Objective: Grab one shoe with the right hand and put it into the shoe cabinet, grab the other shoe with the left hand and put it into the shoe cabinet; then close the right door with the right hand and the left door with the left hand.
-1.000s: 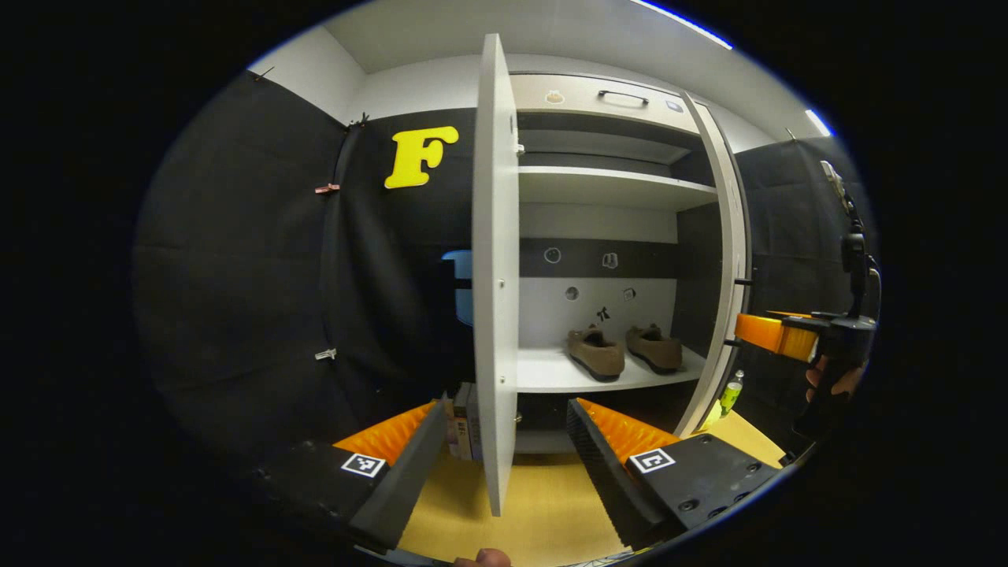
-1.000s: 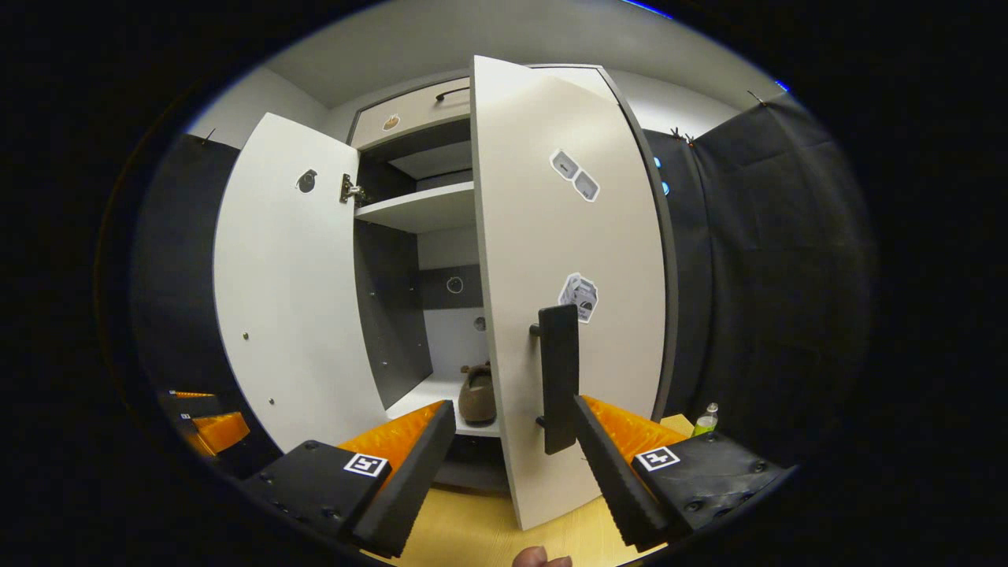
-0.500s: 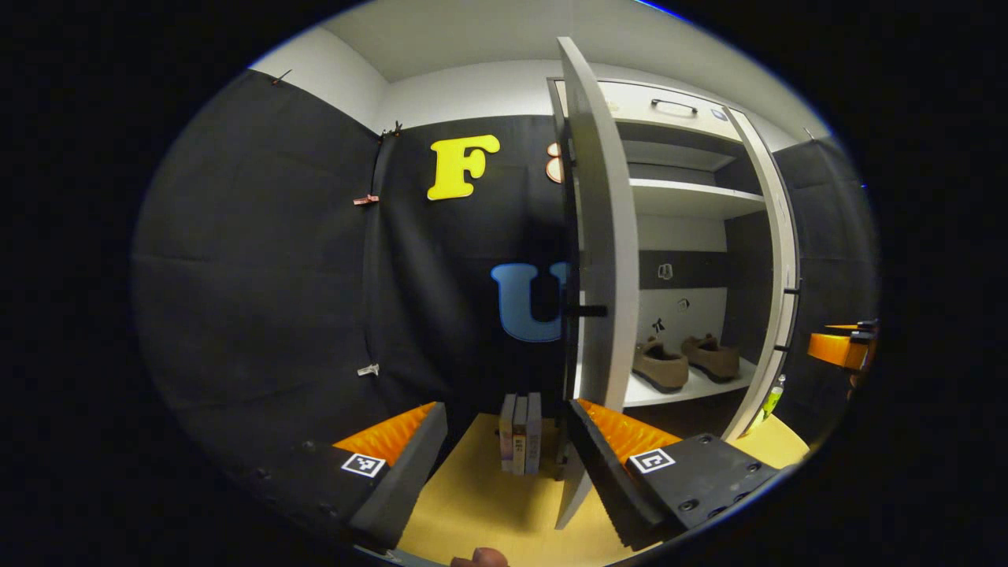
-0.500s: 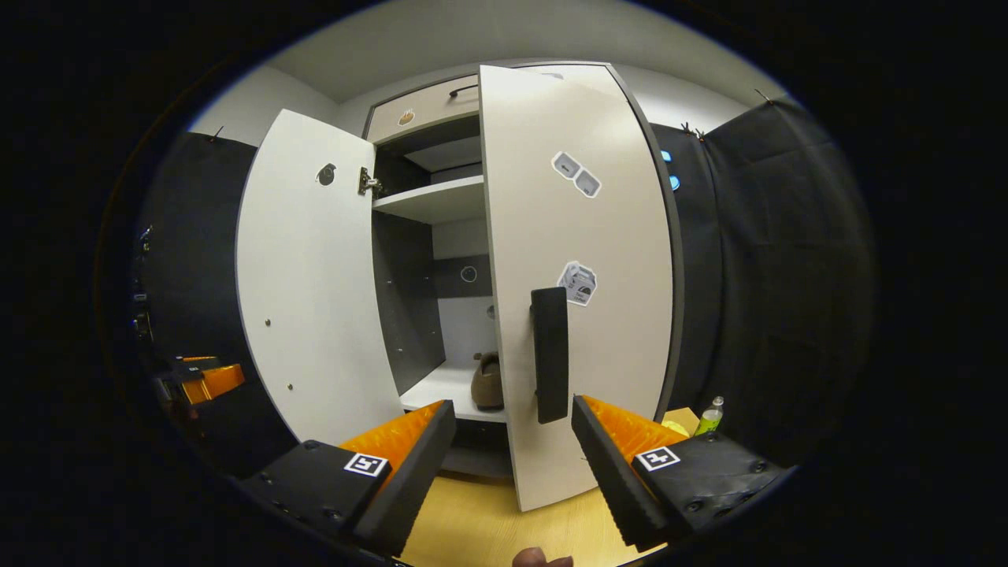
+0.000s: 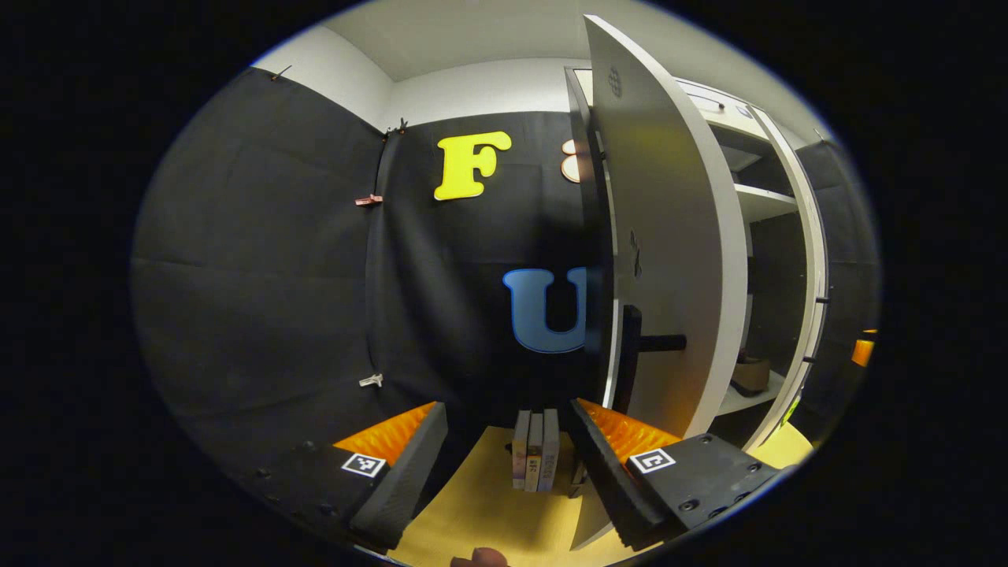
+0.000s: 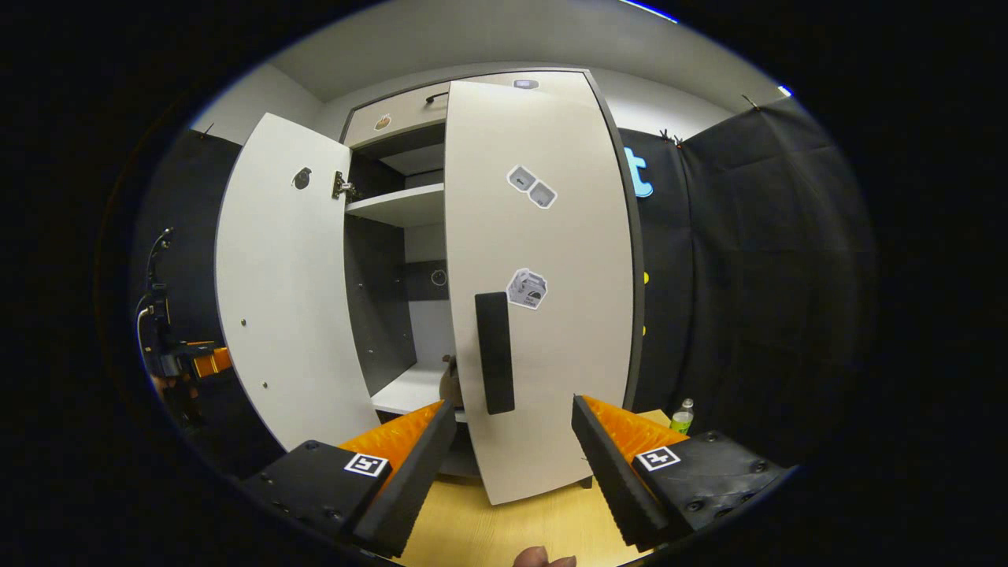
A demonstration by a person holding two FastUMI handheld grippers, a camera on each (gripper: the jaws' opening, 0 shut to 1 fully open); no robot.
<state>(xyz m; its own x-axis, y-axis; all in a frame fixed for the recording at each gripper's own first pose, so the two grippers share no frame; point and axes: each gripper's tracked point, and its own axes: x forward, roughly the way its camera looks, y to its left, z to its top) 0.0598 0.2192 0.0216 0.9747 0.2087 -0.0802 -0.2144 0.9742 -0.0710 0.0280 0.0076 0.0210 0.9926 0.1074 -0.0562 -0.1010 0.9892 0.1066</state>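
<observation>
Two hand-held grippers are up in front of the shoe cabinet, both with fingers spread and nothing between them. Nearest in the right gripper view, the right hand-held gripper (image 6: 504, 465) hangs over the yellow worktop (image 6: 504, 528), its open fingers pointing at the right door (image 6: 543, 299). That door stands close to shut, and its tall black handle (image 6: 494, 352), long axis upright, sits just above and slightly left of the gap between the fingers. The right hand is plainly the nearer one to this door.

Nearest in the left gripper view, the left hand-held gripper (image 5: 504, 465) is also open, and a few books (image 5: 535, 449) stand upright on the worktop just beyond its fingers. The left door (image 5: 669, 260) rises ahead and to the right of that gripper, swung well out from the cabinet, its outer face and a dark handle stub (image 5: 657, 343) turned toward it. I judge the closing push has to go rightward, toward the cabinet front.

Farther in, through the gap between the doors, a brown shoe (image 5: 750, 373) rests on the low shelf (image 5: 740, 398) inside, so the shoes look put away. Far left in the right gripper view, the left hand-held gripper and the hand holding it appear beyond the left door's edge.
</observation>
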